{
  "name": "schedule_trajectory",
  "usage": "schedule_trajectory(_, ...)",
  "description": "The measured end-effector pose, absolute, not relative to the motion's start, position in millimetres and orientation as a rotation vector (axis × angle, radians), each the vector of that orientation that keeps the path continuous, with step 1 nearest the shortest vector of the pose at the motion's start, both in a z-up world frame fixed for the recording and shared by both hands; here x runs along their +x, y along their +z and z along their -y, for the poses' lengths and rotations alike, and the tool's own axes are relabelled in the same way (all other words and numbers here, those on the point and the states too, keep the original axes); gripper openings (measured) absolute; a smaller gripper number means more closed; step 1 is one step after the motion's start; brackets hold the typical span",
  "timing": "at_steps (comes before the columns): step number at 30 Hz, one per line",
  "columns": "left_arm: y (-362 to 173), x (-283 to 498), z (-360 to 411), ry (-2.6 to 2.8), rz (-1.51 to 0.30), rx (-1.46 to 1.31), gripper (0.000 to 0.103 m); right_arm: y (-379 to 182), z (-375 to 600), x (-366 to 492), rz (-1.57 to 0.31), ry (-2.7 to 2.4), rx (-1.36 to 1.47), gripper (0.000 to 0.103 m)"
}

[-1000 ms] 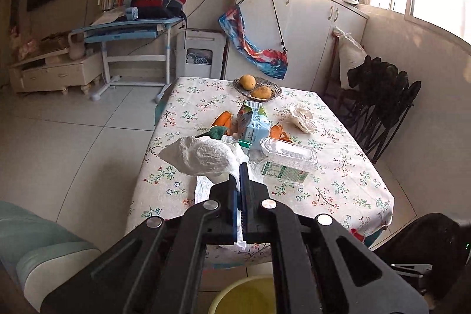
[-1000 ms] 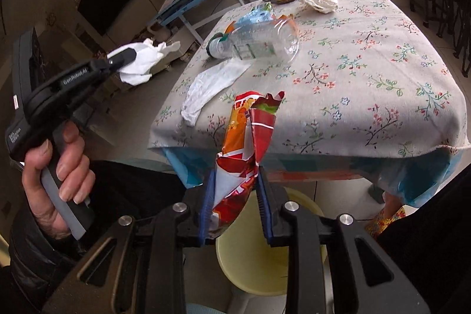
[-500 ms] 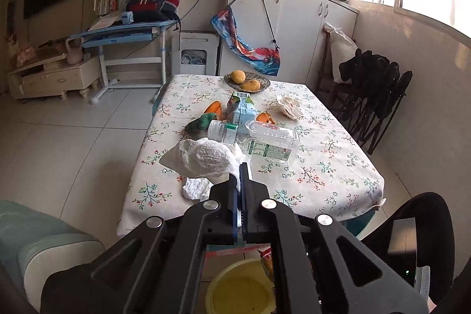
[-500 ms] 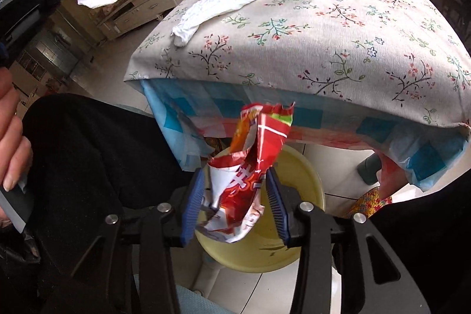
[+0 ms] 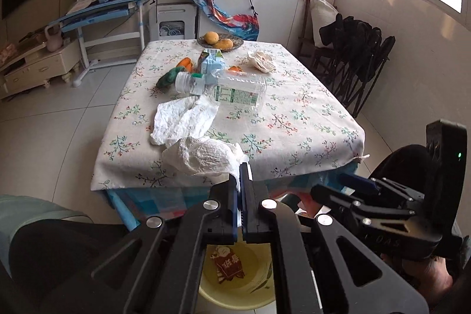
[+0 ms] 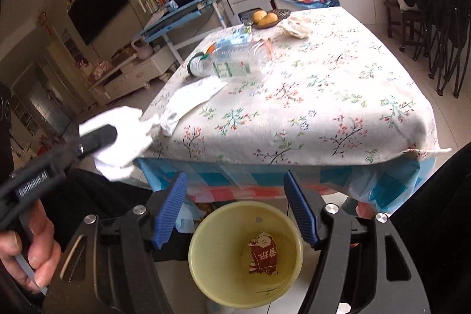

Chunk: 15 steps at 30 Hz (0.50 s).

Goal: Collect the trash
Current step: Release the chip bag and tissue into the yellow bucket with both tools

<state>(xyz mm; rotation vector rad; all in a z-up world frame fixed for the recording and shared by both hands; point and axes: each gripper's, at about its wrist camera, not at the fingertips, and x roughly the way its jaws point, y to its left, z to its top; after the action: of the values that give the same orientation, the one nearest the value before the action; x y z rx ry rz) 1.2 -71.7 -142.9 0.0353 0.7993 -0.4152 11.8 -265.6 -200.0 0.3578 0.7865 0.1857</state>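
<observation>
The left gripper [image 5: 242,171] pinches a crumpled tissue [image 5: 203,156] near the table [image 5: 294,119] edge. The right gripper [image 6: 235,208] has its fingers spread above the yellow bin [image 6: 206,278], where 1 red wrapper [image 6: 263,256] lies at the bottom.

Both grippers black plastic, silver round screws; right gripper [image 6: 235,208] has ribbed blue finger pads [image 6: 170,206]. Left gripper [image 5: 242,175] body carries white lettering. Bare-skinned left hand [image 6: 26,249], dark sleeve.
</observation>
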Motion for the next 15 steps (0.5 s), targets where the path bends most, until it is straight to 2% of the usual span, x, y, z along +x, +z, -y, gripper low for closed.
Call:
schedule_trajectory(7, -191.7, -18.9, 100.7, -0.483, -0.996, 0.137, 0.003, -188.0, 288.3, 7.8, -0.699, 0.118, 0.426, 0.069)
schedule_trajectory(9, -206.5, -22.2, 105.4, -0.491, -1.057, 0.166, 0.006, -188.3, 292.0, 8.7, -0.701, 0.113, 0.438, 0.07)
schedule_trajectory(11, -212.7, -23.0, 105.8, -0.473, -1.075, 0.187, 0.02, -188.3, 294.0, 9.3, -0.698, 0.108, 0.442, 0.07)
schedule_trajectory(13, -209.1, -23.0, 103.2, -0.44, -1.048, 0.187, 0.055, -188.2, 295.3, 9.9, -0.694, 0.104, 0.443, 0.071)
schedule_trajectory(15, -200.1, -22.8, 98.7, -0.414, -1.001, 0.175, 0.064, -188.0, 295.4, 8.7, -0.69, 0.101, 0.44, 0.071)
